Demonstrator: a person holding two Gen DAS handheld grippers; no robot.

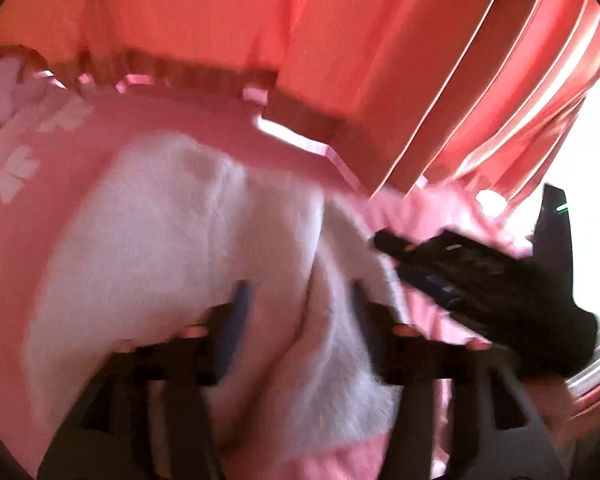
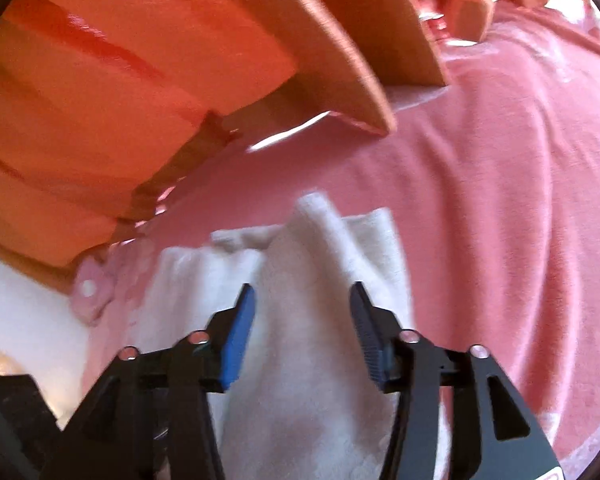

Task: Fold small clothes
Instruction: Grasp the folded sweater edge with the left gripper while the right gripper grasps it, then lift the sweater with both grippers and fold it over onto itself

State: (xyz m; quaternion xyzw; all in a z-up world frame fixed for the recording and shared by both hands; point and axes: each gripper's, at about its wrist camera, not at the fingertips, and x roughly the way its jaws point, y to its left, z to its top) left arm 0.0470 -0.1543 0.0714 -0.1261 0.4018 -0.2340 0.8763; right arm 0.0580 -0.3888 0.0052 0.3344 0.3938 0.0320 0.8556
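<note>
A fluffy white small garment lies on a pink bedsheet. In the left wrist view my left gripper has its jaws apart, with a raised fold of the white cloth running between the fingers. The right gripper shows there as a black shape at the garment's right edge. In the right wrist view my right gripper is also wide apart, with a ridge of the white garment standing between the blue pads. Both views are blurred by motion.
A wooden bed frame runs along the far edge of the sheet, with orange-red curtains behind it. A pink flower-shaped cushion lies at the left. The wooden headboard shows at the top of the right wrist view.
</note>
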